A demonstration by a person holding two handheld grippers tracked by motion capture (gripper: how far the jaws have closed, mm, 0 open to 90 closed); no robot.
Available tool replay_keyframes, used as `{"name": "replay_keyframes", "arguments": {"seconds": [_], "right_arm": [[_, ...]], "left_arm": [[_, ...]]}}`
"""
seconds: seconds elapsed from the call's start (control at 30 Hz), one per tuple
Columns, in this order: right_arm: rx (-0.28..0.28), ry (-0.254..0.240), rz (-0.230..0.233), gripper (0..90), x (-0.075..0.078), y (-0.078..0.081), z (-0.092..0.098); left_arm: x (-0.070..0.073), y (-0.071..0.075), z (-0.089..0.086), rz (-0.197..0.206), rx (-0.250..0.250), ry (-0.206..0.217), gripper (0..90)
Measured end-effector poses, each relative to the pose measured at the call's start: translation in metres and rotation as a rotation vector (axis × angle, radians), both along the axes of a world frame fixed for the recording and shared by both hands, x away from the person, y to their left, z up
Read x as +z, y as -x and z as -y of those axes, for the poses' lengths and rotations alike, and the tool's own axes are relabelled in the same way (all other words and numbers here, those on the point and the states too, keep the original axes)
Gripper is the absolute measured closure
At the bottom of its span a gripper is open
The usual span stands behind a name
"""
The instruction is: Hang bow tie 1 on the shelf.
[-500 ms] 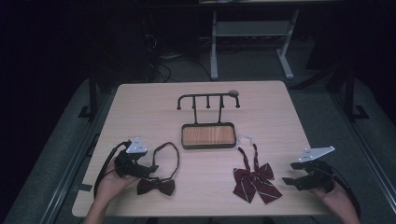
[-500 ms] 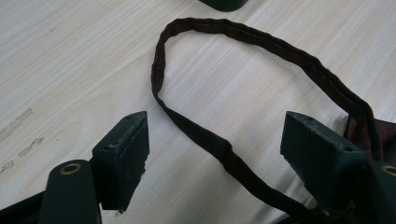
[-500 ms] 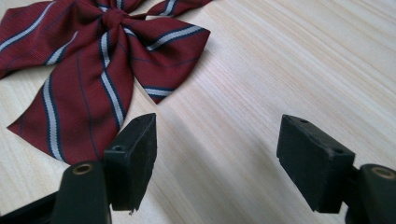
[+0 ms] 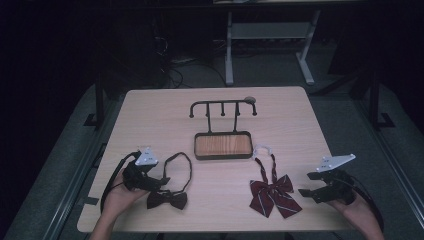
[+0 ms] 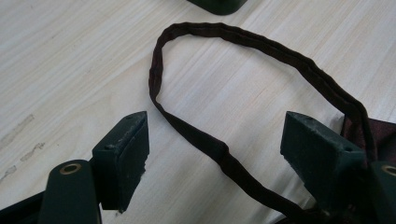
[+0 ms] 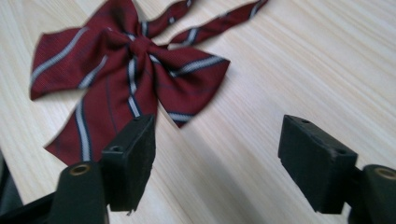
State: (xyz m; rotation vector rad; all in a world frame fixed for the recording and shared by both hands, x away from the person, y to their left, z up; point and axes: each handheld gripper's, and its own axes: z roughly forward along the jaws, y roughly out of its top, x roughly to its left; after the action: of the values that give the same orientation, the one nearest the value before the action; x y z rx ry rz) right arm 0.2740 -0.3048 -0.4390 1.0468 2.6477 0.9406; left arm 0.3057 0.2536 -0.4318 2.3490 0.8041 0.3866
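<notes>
Darkness hides the room; both jaws gape empty, the dark bow tie (image 5: 243, 93) cut off behind one.

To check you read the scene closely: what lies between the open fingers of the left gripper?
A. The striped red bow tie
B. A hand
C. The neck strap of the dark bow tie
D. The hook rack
C: in the left gripper view the strap of the dark bow tie runs across the table between the left gripper, untouched by its fingers.

No readable text, label or number appears anywhere.
</notes>
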Motion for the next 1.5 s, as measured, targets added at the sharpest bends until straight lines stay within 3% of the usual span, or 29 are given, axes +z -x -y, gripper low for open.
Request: {"name": "replay_keyframes", "arguments": {"seconds": [0.2,0.67,1.0,1.3,1.5], "right_arm": [[0.023,-0.006,-0.038,24.5,0.008,-0.007,-0.012],[0.064,-0.007,-0.057,20.0,0.030,-0.018,-0.027],[0.125,0.041,-0.059,23.1,0.037,-0.038,-0.052],[0.141,0.094,-0.091,28.7,0.039,-0.056,-0.067],[0.143,0.100,-0.092,29.7,0.043,-0.065,-0.071]], "left_arm": [[0.001,0.000,0.000,0.009,0.002,0.002,24.2],[0.003,0.001,0.000,0.016,-0.007,0.008,24.2],[0.003,0.001,0.001,0.018,-0.016,0.004,24.2],[0.003,0.001,0.000,0.021,-0.017,0.008,24.2],[0.003,0.001,0.002,0.020,-0.021,0.012,24.2]]}}
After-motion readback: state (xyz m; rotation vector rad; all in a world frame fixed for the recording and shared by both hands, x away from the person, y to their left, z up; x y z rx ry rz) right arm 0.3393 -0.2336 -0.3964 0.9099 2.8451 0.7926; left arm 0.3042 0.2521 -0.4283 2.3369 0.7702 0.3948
